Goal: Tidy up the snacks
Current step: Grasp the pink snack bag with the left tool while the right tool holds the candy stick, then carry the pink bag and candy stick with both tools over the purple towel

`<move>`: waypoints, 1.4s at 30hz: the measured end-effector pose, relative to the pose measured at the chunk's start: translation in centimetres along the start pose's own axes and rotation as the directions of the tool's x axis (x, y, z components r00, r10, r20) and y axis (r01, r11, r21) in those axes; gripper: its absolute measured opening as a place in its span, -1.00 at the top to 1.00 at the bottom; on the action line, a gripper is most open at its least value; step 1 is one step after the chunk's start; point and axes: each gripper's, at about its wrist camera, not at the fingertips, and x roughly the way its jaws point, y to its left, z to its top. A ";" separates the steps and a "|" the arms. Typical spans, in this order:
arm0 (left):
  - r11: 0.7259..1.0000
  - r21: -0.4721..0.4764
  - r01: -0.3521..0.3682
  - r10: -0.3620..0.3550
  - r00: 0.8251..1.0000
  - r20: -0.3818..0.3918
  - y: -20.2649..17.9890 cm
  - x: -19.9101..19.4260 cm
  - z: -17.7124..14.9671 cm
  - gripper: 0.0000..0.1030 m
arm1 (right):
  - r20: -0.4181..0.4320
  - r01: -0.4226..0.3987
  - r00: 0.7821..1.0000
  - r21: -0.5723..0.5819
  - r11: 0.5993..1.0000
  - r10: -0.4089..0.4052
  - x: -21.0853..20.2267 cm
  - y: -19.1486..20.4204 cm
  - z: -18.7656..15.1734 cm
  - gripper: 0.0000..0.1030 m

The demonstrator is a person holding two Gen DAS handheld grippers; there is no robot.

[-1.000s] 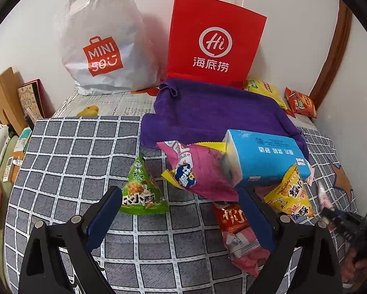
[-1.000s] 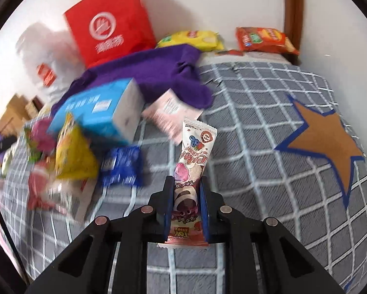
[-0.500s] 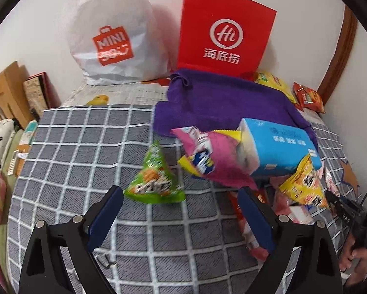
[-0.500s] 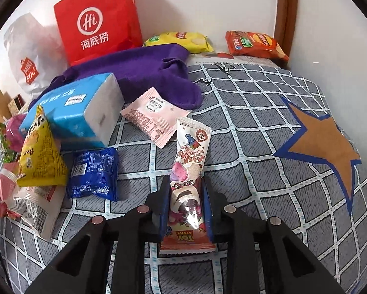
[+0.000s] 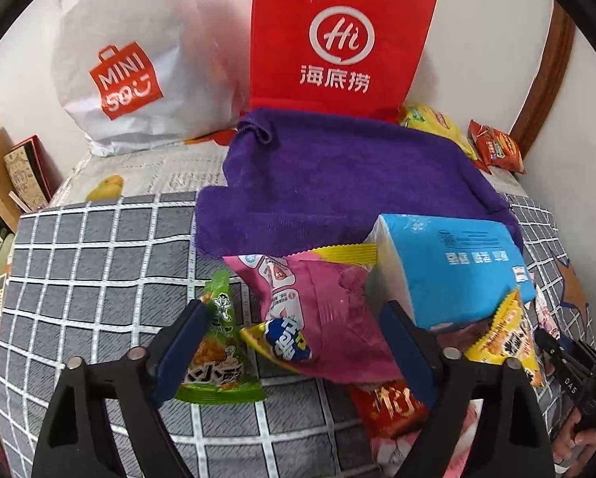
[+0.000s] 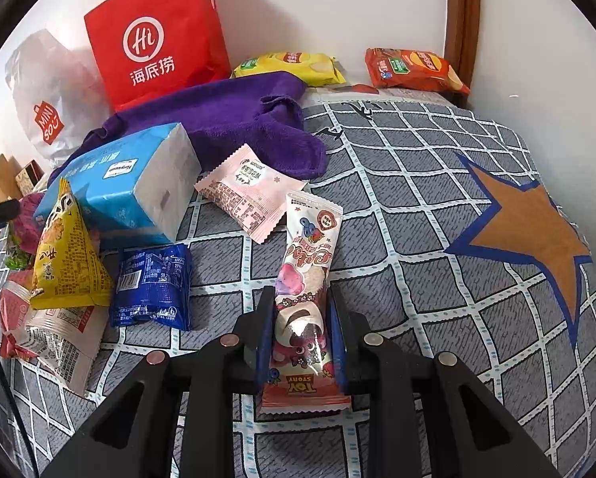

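Note:
My right gripper (image 6: 300,298) is shut on a long Toy Story snack packet (image 6: 308,255), held just over the grey checked bedspread (image 6: 417,207). My left gripper (image 5: 294,318) is open. Between its fingers lie a green triangular snack (image 5: 214,354) and a pink snack bag (image 5: 322,314). A blue tissue pack (image 5: 453,263) lies to the right, with a yellow triangular snack (image 5: 505,338) and a red packet (image 5: 389,406) near it. In the right wrist view a pink sachet (image 6: 250,191), a blue packet (image 6: 152,286) and the yellow snack (image 6: 65,255) lie left of the held packet.
A purple towel (image 5: 338,175) lies behind the snacks. A red paper bag (image 5: 334,36) and a white plastic bag (image 5: 126,59) lean on the wall. Yellow (image 6: 290,65) and orange (image 6: 413,69) chip bags lie by the wall. An orange star patch (image 6: 533,231) marks the bedspread.
My left gripper has moved forward and down, so the green snack and pink bag now sit between its fingers. My right gripper still holds the packet and has steadied low over the bedspread.

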 end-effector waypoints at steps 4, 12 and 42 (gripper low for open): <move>0.999 0.035 -0.020 0.020 1.000 0.014 -0.4 0.6 0.2 -0.47 | -0.001 0.014 1.000 -0.015 1.000 -0.014 0.1 0.2 0.1 0.52; 0.996 0.080 0.029 -0.032 0.999 0.026 -0.8 0.0 0.4 0.27 | 0.000 0.018 1.000 -0.017 1.000 -0.018 0.2 0.2 0.1 0.52; 0.978 0.064 0.196 -0.203 0.972 0.119 -1.4 -12.1 -3.5 0.35 | 0.144 -0.019 0.989 -0.047 0.999 0.025 -9.9 4.7 1.5 0.54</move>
